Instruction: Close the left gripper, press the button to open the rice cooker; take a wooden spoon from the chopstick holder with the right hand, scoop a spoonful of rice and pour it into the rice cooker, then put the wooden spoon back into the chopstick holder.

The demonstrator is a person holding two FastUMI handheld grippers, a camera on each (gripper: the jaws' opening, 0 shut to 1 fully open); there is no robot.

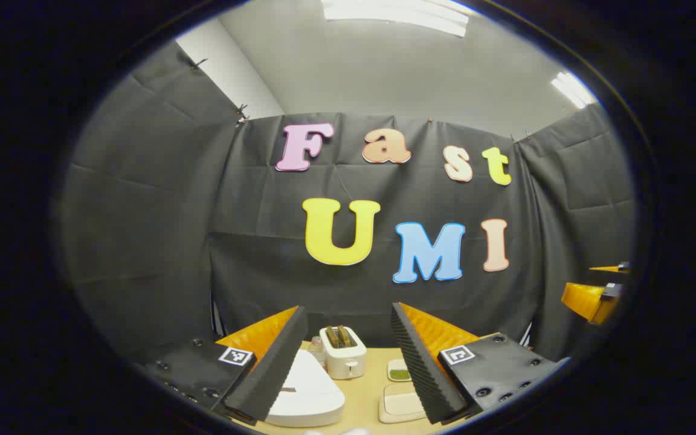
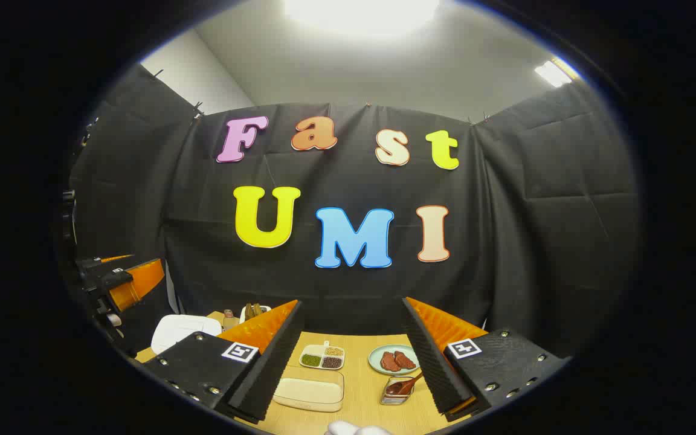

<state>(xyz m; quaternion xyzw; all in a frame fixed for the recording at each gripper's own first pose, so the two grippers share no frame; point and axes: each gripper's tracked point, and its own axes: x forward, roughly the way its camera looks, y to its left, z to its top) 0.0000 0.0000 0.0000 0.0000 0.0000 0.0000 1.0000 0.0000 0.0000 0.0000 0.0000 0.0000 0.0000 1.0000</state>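
The left gripper (image 1: 348, 356) hangs above the pale wooden tabletop (image 1: 366, 399) with its ribbed, wedge-shaped fingers spread wide and nothing between them; in the left gripper view the rice cooker (image 1: 306, 393), a smooth white rounded body with its lid down, sits low between them, partly behind the left finger; behind it stands a glossy cream chopstick holder (image 1: 342, 353), boxy, with wooden handles poking from its slotted top; to the right lie a small dish of green grains (image 1: 399, 371) and a flat cream lidded box (image 1: 401, 403). The right gripper (image 2: 351, 362) is likewise parted and empty; in the right gripper view a divided white tray of grains (image 2: 322, 357), a rectangular cream container (image 2: 310, 391), a pale green round plate with reddish meat slices (image 2: 395, 360) and a small clear dish of dark sauce with a spoon (image 2: 399, 388) lie on the tabletop.
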